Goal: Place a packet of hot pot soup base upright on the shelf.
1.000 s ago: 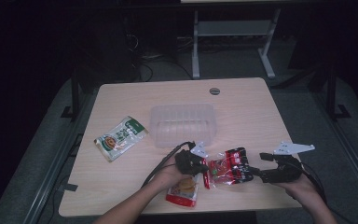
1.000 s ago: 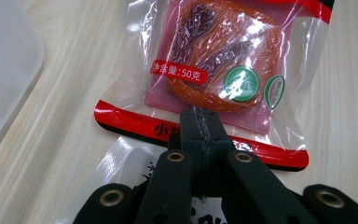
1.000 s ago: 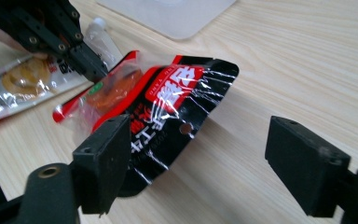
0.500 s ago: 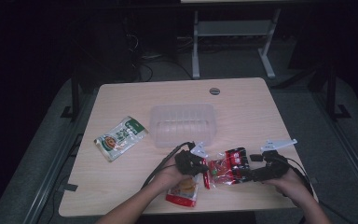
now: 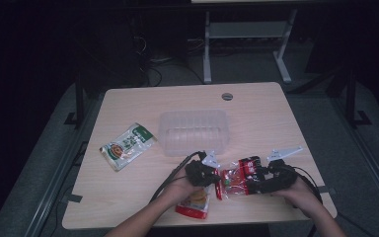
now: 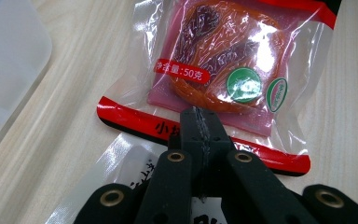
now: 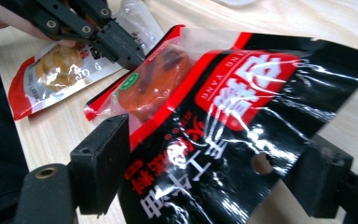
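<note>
My left tongs [image 6: 200, 122] are clenched on the red edge of the glossy red-and-black plastic snack packet [image 5: 239, 176], low and centre-right in the high view on the tabletop [image 5: 256, 113]. My right tongs [image 7: 214, 172] straddle its far end, jaws just narrowing, pads not pressing.

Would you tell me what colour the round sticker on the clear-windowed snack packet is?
Green; the round sticker shows best in the left gripper view.
</note>
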### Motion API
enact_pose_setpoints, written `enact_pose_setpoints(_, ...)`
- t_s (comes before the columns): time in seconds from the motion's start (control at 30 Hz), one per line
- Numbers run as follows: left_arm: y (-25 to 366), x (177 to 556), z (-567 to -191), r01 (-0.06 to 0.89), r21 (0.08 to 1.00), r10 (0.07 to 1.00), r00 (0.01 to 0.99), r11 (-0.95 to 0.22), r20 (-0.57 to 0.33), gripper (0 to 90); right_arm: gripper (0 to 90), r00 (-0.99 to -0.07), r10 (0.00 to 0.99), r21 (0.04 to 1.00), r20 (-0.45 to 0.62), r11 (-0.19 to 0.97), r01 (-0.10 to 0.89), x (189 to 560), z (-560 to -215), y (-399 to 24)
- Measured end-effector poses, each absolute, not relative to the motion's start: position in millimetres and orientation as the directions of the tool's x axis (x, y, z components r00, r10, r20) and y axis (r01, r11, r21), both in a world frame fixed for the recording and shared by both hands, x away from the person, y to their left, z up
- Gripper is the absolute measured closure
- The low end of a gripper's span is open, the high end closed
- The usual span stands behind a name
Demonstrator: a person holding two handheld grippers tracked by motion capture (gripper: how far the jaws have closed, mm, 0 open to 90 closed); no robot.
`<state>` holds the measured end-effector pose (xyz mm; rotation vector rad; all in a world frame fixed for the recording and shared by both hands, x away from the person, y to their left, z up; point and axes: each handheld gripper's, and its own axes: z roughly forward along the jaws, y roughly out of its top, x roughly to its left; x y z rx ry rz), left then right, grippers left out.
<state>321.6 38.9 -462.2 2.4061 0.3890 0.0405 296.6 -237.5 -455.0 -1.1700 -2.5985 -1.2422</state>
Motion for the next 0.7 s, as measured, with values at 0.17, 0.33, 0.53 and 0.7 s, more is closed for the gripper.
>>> enact_pose_setpoints(0.17, 39.0, 322.1, -462.2, 0.27, 0.643, 0.289, 0.954, -0.717, -0.078, 89.7, 33.9, -0.727, 0.617, 0.681, 0.302, 0.394, 0.617, 295.7, -451.2, -238.5)
enact_pose_setpoints(0.33, 38.2, 321.6, -463.0, 0.281, 0.65, 0.295, 0.951, -0.706, -0.091, 89.7, 43.9, -0.729, 0.62, 0.689, 0.29, 0.393, 0.609, 294.3, -448.9, -237.6)
enact_pose_setpoints(0.53, 37.6, 320.8, -462.9, 0.281, 0.651, 0.297, 0.951, -0.705, -0.089, 89.7, 59.6, -0.752, 0.607, 0.701, 0.259, 0.417, 0.578, 292.7, -446.8, -230.0)
enact_pose_setpoints(0.7, 37.8, 321.3, -463.3, 0.288, 0.653, 0.299, 0.949, -0.7, -0.098, 89.7, 69.9, -0.758, 0.601, 0.705, 0.254, 0.422, 0.57, 293.2, -445.9, -231.3)
